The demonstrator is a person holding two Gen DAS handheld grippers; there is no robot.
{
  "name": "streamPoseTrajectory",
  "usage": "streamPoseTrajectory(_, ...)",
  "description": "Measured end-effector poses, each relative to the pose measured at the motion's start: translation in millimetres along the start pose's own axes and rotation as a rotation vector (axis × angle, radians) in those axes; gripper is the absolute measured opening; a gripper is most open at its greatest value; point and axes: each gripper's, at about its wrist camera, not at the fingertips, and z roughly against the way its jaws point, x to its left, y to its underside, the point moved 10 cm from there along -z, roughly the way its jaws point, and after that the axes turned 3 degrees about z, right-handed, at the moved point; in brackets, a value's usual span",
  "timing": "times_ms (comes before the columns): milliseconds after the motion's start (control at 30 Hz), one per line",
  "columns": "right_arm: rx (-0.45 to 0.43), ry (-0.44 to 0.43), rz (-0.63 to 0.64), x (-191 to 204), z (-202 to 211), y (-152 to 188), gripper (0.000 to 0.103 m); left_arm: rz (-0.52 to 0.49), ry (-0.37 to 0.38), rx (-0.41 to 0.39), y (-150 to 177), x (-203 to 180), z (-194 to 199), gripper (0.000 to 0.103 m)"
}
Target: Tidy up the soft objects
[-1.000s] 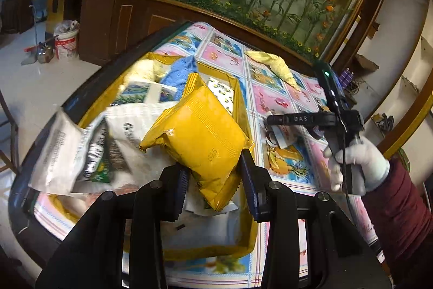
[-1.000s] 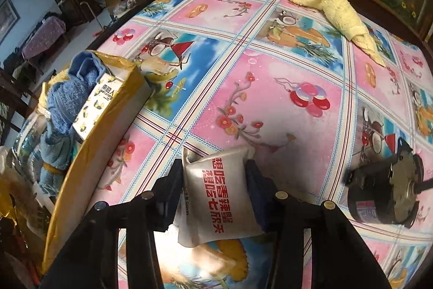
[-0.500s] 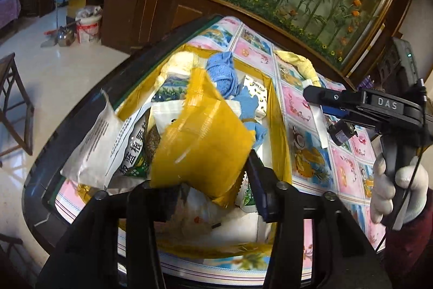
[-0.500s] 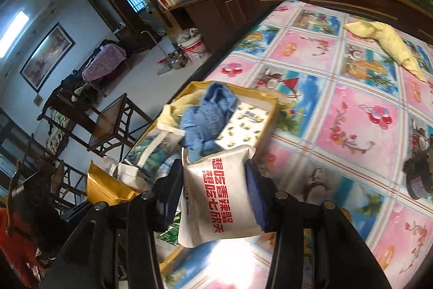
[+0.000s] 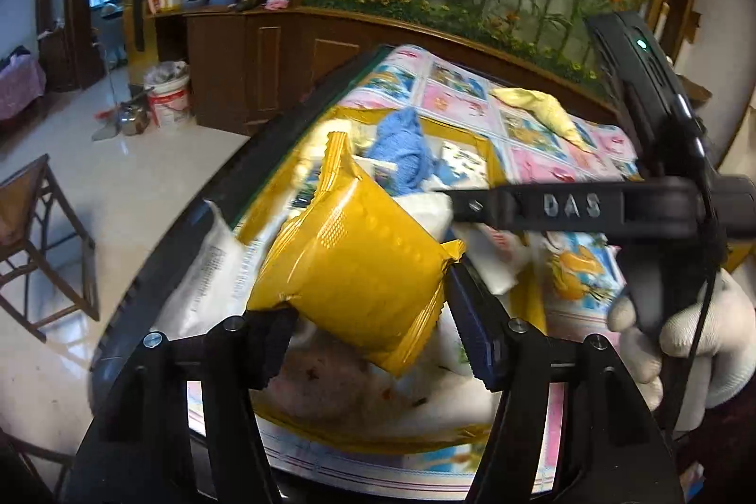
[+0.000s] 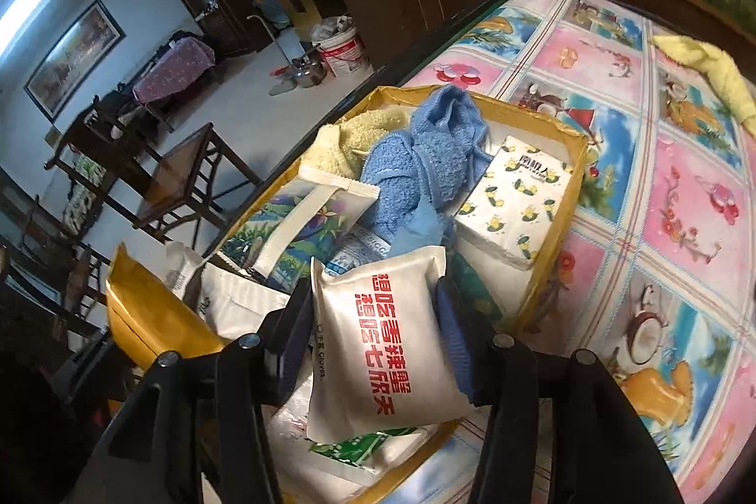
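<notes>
A puffy yellow packet (image 5: 359,268) lies tilted between the fingers of my left gripper (image 5: 366,296), over the near end of the yellow cardboard box (image 5: 378,433). The left jaws are opening, and the right pad (image 5: 477,329) shows bare beside the packet. My right gripper (image 6: 373,296) has a white packet with red characters (image 6: 382,343) between its fingers, above the box (image 6: 571,183). Its jaws are opening, but both pads still touch the packet. The box holds a blue towel (image 6: 425,154), a cream towel (image 6: 349,131), a lemon-print tissue pack (image 6: 515,197) and several packets.
A yellow cloth (image 6: 708,69) lies on the cartoon-print tablecloth (image 6: 685,211) beyond the box. The box sits close to the table's dark left edge (image 5: 283,135). Wooden chairs (image 6: 189,178) and a white bucket (image 6: 342,53) stand on the floor. A gloved hand (image 5: 685,329) grips the right gripper's handle.
My right gripper carried the white packet from the tablecloth leftward to above the box. The left jaws spread wider and the yellow packet tilted between them.
</notes>
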Motion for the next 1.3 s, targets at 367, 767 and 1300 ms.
streamPoseTrajectory(367, -0.135, -0.079, -0.017, 12, 35, -15, 0.059, 0.045, 0.077, 0.07, 11, 4, -18, 0.068)
streamPoseTrajectory(767, -0.068, 0.071, 0.181, 40, 13, 8, 0.059, 0.046, -0.011, -0.045, -1, 13, 4, 0.068)
streamPoseTrajectory(1300, -0.344, 0.098, -0.047, -32, 101, 45, 0.063, 0.007, -0.41, -0.367, -37, 13, 74, 0.1)
